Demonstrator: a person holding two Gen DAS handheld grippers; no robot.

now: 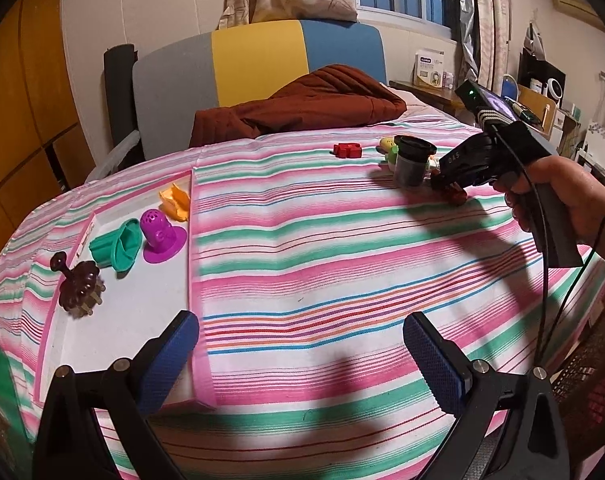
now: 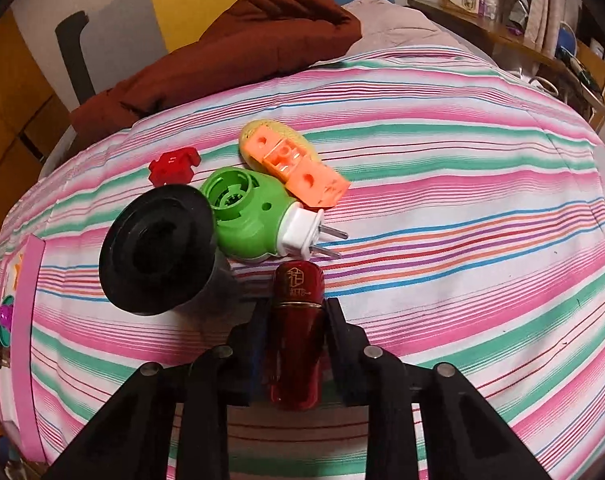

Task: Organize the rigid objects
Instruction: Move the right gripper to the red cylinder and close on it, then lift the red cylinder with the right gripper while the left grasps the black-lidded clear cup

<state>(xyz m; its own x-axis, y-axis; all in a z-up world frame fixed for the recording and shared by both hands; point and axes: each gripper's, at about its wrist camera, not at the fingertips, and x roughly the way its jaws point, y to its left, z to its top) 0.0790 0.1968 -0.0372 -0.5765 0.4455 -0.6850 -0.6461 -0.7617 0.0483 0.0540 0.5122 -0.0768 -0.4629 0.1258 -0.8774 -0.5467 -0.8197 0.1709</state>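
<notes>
Right wrist view, bottom centre: right gripper (image 2: 297,320) has its fingers closed on a dark red cylindrical bottle (image 2: 297,320) with gold lettering, held lengthwise between them, low over the striped bed cover (image 2: 462,240); whether it is lifted clear cannot be told. Just beyond, centre frame, sits the unsorted cluster: a black funnel-topped cup (image 2: 158,252) to the left, a green plug-in device (image 2: 246,216) with white plug and two metal prongs touching the cup's rim, an orange perforated block (image 2: 302,164) leaning on a yellow piece (image 2: 258,130), and a red block (image 2: 173,167) a little apart, upper left. Left wrist view, bottom of frame: left gripper (image 1: 300,364) has fingers spread wide, holding nothing, hovering over the bed cover. Lower left in this view lies a white tray (image 1: 142,308) carrying a dark brown toy (image 1: 78,286), a teal piece (image 1: 116,244), a purple perforated dome (image 1: 160,236) and an orange piece (image 1: 175,201). Judgement: the pick of the red bottle is in hand; the next move calls for a carry leftward to the tray and a release on its bare near part, clear of the four pieces. Only the left view shows the tray's contents properly; only the right view shows the grip and the cluster's contacts. Far, upper centre: brown quilt (image 1: 302,104).
</notes>
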